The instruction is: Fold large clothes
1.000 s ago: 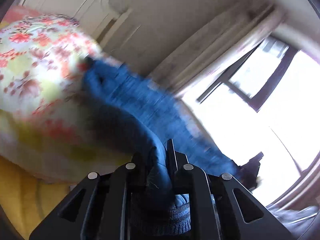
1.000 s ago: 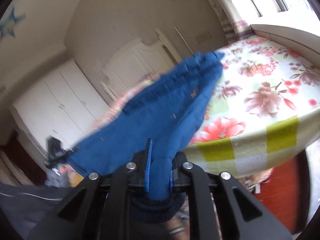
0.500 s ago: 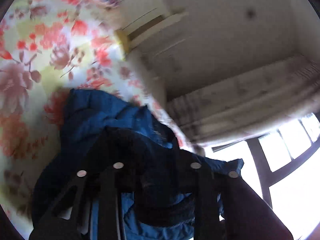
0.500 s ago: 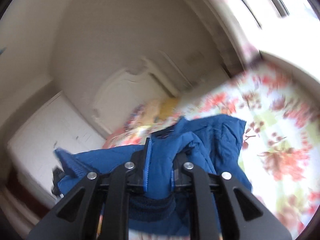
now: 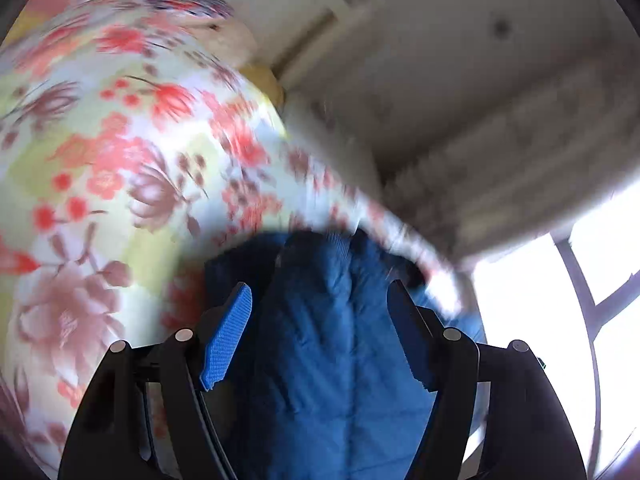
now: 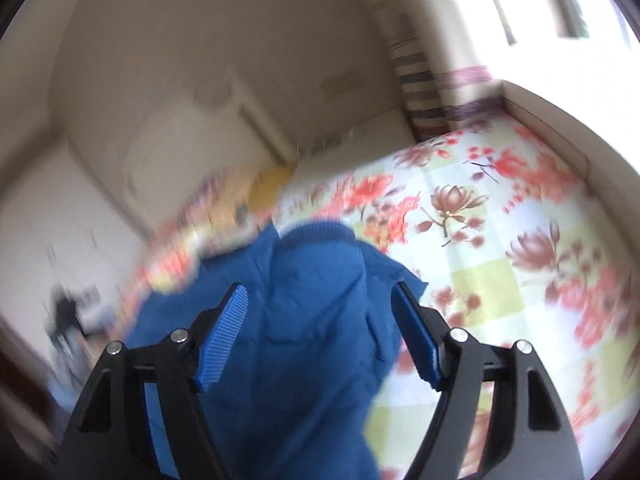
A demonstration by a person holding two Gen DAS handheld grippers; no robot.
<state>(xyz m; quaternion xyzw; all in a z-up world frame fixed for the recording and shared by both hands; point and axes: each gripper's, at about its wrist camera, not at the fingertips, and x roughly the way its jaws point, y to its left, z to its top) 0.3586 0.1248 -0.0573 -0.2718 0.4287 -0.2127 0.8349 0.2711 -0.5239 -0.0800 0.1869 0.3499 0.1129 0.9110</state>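
Blue jacket [image 5: 336, 360]: lies on your bed [image 5: 100, 152], running between both sets of jaws.
Left gripper [image 5: 320, 332]: jaws opening, pads clear of the jacket.
Right gripper [image 6: 320, 332]: jaws opening too, jacket loose between them.

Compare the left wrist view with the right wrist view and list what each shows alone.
Left wrist only: a bright window with dark bars.
Right wrist only: a striped curtain and white wardrobe doors.
Both: the blue padded jacket lying on the floral bedsheet, between opening jaws of the left gripper and right gripper, pads clear of it.
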